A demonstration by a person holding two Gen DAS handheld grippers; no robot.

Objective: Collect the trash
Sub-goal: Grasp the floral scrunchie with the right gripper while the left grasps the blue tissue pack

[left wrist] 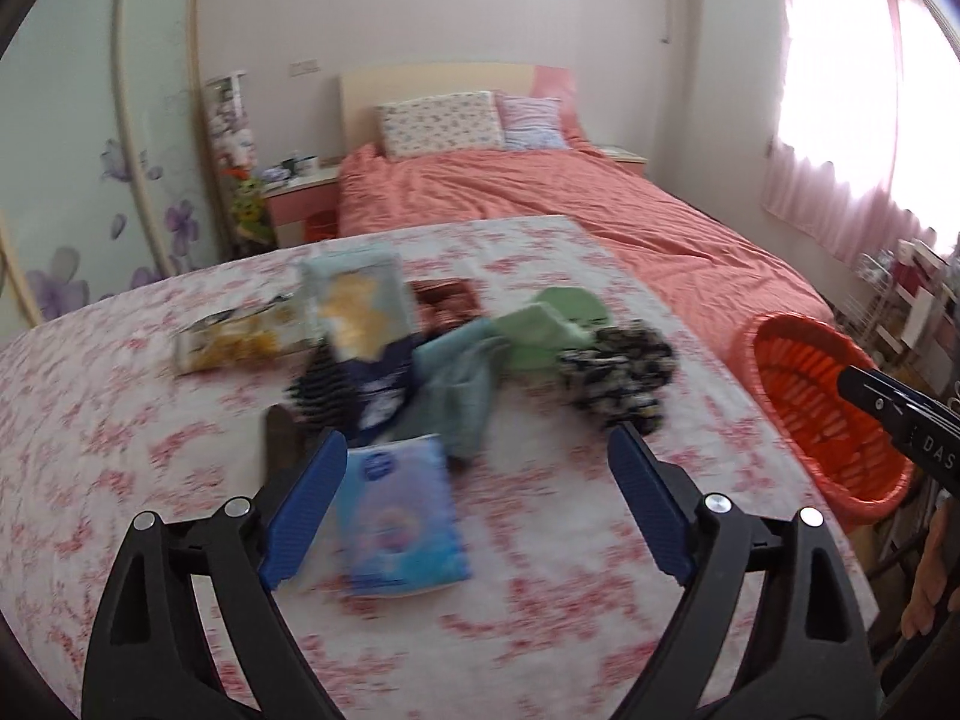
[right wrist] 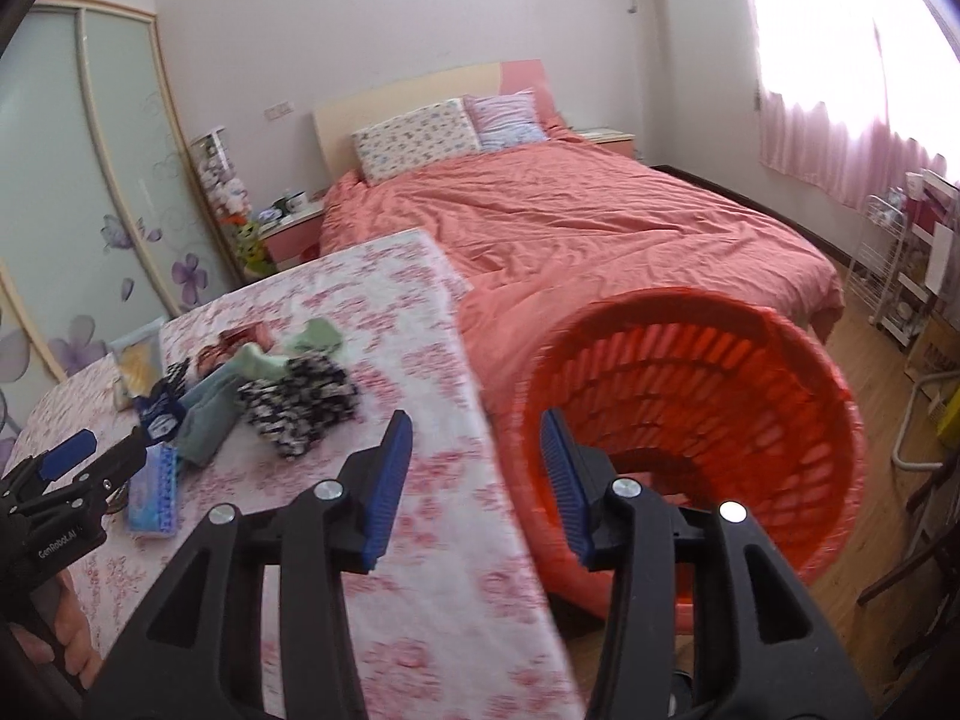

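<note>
Left gripper [left wrist: 477,450] hangs wide open above the surface [left wrist: 120,450], holding nothing, jaws straddling a blue packet [left wrist: 399,519] that lies flat at the near edge of the pile. Right gripper [right wrist: 477,441] also open and unloaded, poised over the gap between the surface edge and the red basket [right wrist: 828,396]; the basket sits tilted just beside the surface's right edge, mouth toward the camera, and looks empty as far as its interior shows. Left view is blurred, so fine detail is soft. Pile near mid-surface: the blue packet nearest, a dark blue wrapper [left wrist: 378,390], a pale packet standing up with yellow contents [left wrist: 357,306], a flat yellow wrapper [left wrist: 234,342] to its left, a brown box [left wrist: 447,300] behind. Mixed in are what look like clothes, likely not trash: teal cloth [left wrist: 462,384], green cloth [left wrist: 552,324], black-and-white fabric [left wrist: 618,378]. Judgement: blue packet is the likely first pick. Best to lower straight down, close across its short width, lift clear of the teal cloth touching its far end, then carry right to the basket. Risk: snagging cloth with the packet. Surface wears a pink floral cover. Beyond it, a bed [left wrist: 600,222] in coral bedding with two pillows, wardrobe with flower-print doors at left, pink curtains at a bright window right.
</note>
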